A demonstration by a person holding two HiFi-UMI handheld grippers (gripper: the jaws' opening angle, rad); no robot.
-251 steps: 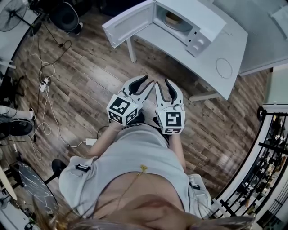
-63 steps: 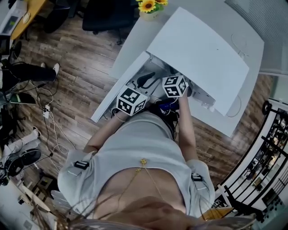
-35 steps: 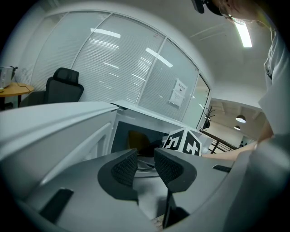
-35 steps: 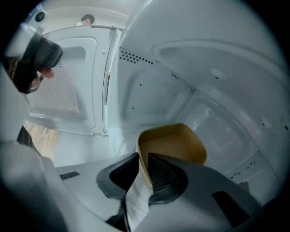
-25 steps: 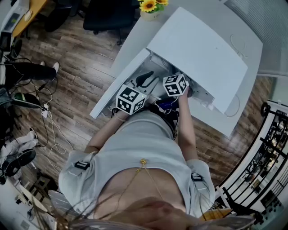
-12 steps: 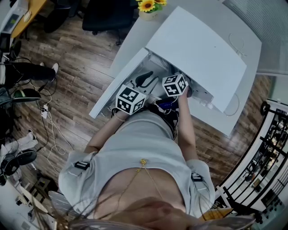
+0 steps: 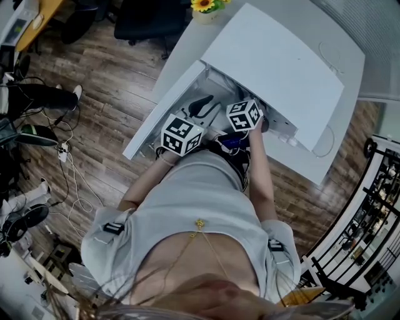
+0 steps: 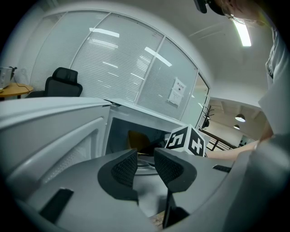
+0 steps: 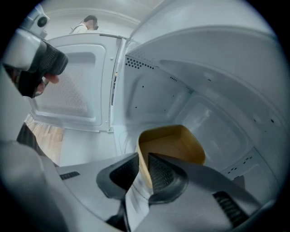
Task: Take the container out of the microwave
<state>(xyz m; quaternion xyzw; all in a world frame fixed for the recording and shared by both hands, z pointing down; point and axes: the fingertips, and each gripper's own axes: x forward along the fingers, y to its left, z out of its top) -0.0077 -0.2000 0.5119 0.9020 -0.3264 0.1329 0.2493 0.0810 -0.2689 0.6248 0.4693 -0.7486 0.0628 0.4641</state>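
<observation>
The white microwave (image 7: 281,62) stands on a white table with its door (image 7: 164,103) swung open to the left. Its top hides the container in the head view. In the right gripper view the tan paper container (image 9: 174,145) sits on the cavity floor. My right gripper (image 9: 142,174) is shut on its near wall, one jaw inside and one outside. My left gripper (image 8: 146,165) hovers just outside the opening, its jaws a narrow gap apart with nothing between them. From there I see the container (image 8: 135,139) and the right gripper's marker cube (image 8: 188,140).
A pot of sunflowers (image 7: 205,7) stands on the table (image 7: 350,44) behind the microwave. Cables (image 7: 69,181) trail over the wooden floor at the left, near a seated person's legs (image 7: 37,97). A black railing (image 7: 369,206) runs along the right.
Ten seconds ago both grippers were held well back from the open microwave; since then the right one has reached into the cavity. Over the last second both grippers barely moved.
</observation>
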